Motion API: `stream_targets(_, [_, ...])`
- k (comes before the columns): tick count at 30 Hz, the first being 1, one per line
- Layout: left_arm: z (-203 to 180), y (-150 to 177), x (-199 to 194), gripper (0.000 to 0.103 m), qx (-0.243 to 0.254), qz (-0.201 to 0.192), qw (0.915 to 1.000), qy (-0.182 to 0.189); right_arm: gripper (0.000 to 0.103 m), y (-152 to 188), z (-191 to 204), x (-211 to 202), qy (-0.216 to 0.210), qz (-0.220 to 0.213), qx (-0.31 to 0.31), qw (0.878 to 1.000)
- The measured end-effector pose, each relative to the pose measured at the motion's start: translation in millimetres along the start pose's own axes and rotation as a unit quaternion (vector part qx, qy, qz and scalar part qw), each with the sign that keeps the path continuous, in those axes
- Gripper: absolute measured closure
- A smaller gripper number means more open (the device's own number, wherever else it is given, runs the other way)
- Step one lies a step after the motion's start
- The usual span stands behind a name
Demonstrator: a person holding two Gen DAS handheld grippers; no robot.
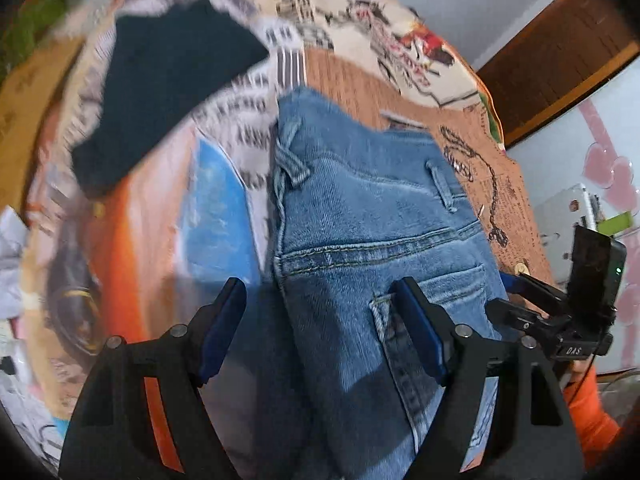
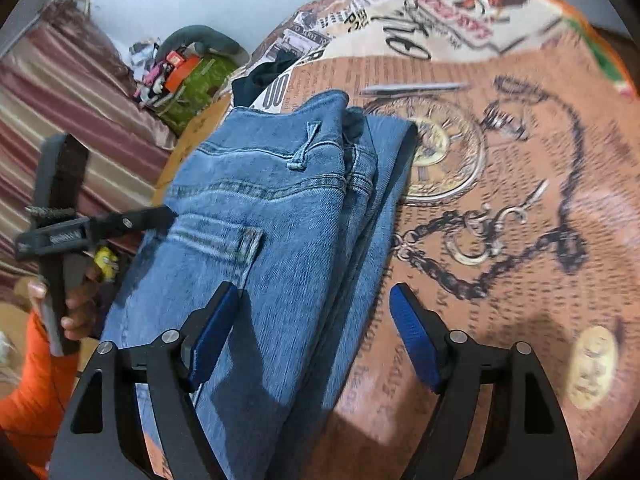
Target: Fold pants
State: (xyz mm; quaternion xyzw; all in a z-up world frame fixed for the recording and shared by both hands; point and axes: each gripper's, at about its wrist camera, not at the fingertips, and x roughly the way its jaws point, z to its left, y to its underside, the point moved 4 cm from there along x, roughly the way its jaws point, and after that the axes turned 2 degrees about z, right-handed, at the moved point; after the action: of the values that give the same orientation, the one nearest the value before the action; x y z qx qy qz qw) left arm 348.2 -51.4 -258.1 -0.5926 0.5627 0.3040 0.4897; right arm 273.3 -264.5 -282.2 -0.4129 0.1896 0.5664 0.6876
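Blue jeans [image 1: 372, 216] lie folded lengthwise on a printed cloth, waistband away from me and a back pocket showing. In the left wrist view my left gripper [image 1: 320, 320] hangs open over the jeans' left edge, its blue pads touching nothing. My right gripper [image 1: 520, 286] shows at the jeans' right edge. In the right wrist view the jeans [image 2: 280, 208] run from the centre down to the left. The right gripper [image 2: 316, 320] stands open above their right folded edge, holding nothing. The left gripper [image 2: 160, 214], held by a hand in an orange sleeve, points at the jeans' left side.
A dark folded garment [image 1: 160, 92] lies on the printed cloth [image 1: 360, 80] at the far left. The cloth [image 2: 500, 200] right of the jeans is bare. A striped fabric [image 2: 80, 92] and a green bag with clutter [image 2: 200, 80] sit beyond the left edge.
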Motion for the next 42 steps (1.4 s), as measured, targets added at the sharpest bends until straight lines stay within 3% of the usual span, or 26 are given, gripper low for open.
stream_targets(5, [2,-6,13,0.025,-0.01,0.017,0.9988,0.045,0.021,-10,1,11,-0.03,0.011,-0.003,0.999])
stream_targets(8, [-2,-8,16,0.034,-0.006,0.024,0.9974,0.068,0.023,-14,6,17,-0.043,0.02,-0.006,0.999])
stream_targets(14, [-12,-10,7,0.05,0.012,0.002,0.9979,0.063,0.053,-18,15,14,-0.045,0.024,0.002,0.999])
stream_targets(19, [-25,-4,-15,0.063,0.058,-0.04,0.9967,0.04,0.082,-25,32,0,-0.017,-0.01,-0.034,0.999])
stream_targets(27, [-27,-9,-76,0.07,0.086,-0.129,0.9874,0.03,0.084,-53,74,-27,-0.01,-0.075,-0.093,0.993])
stream_targets(34, [-16,-44,-145,0.07,0.097,-0.237,0.9667,0.006,0.085,-109,135,-44,-0.006,-0.151,-0.152,0.977])
stream_targets(42, [29,-95,-186,0.07,0.075,-0.309,0.9481,-0.009,0.085,-170,179,-27,-0.007,-0.187,-0.184,0.965])
